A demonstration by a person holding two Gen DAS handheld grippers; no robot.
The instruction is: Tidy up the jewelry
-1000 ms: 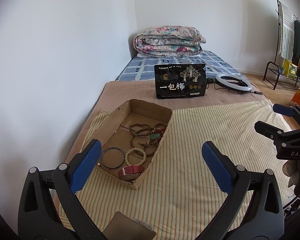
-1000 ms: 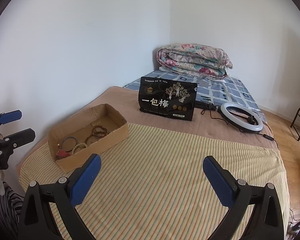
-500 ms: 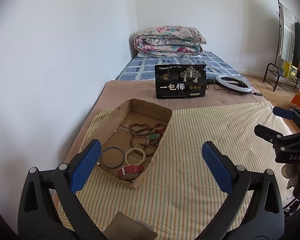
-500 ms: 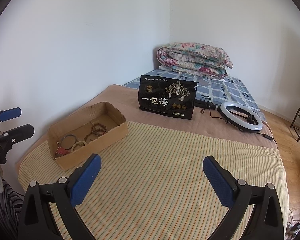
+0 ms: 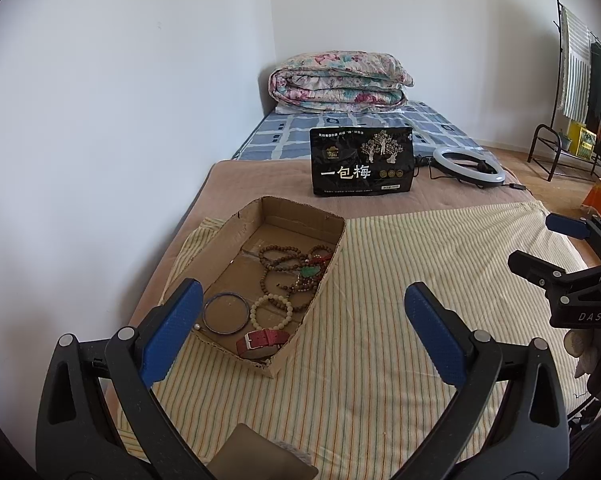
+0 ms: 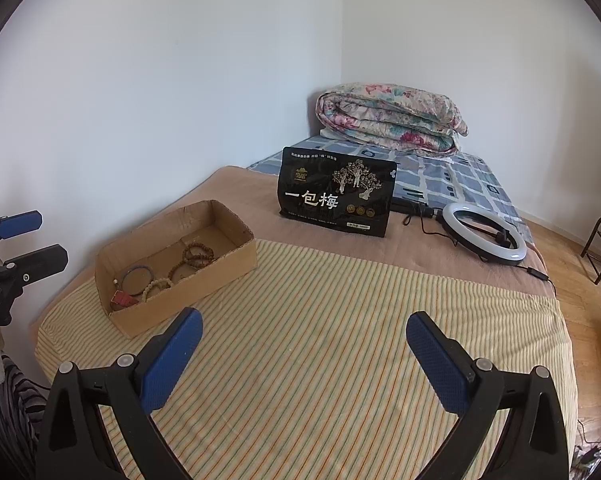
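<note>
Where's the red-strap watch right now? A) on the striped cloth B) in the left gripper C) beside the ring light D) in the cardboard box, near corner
D: the red-strap watch lies inside the cardboard box at its near end, next to the pale bead bracelet; both grippers are open and empty.

**Cardboard, cloth and matt plastic**

The cardboard box (image 5: pixel 260 280) is raw brown board, matt, with rough torn edges. Inside, the bead bracelets (image 5: pixel 292 268) look like dull wood, the pale bead bracelet (image 5: pixel 271 311) smoother, the bangle (image 5: pixel 225 313) thin and slightly shiny, the red strap (image 5: pixel 262 338) leather-like. The striped sheet (image 6: pixel 340 340) is soft woven cloth. The black pouch (image 5: pixel 362 161) is glossy film. The left tongs (image 5: pixel 300 336) are matt black plastic with textured blue pads (image 5: pixel 172 336).
</note>
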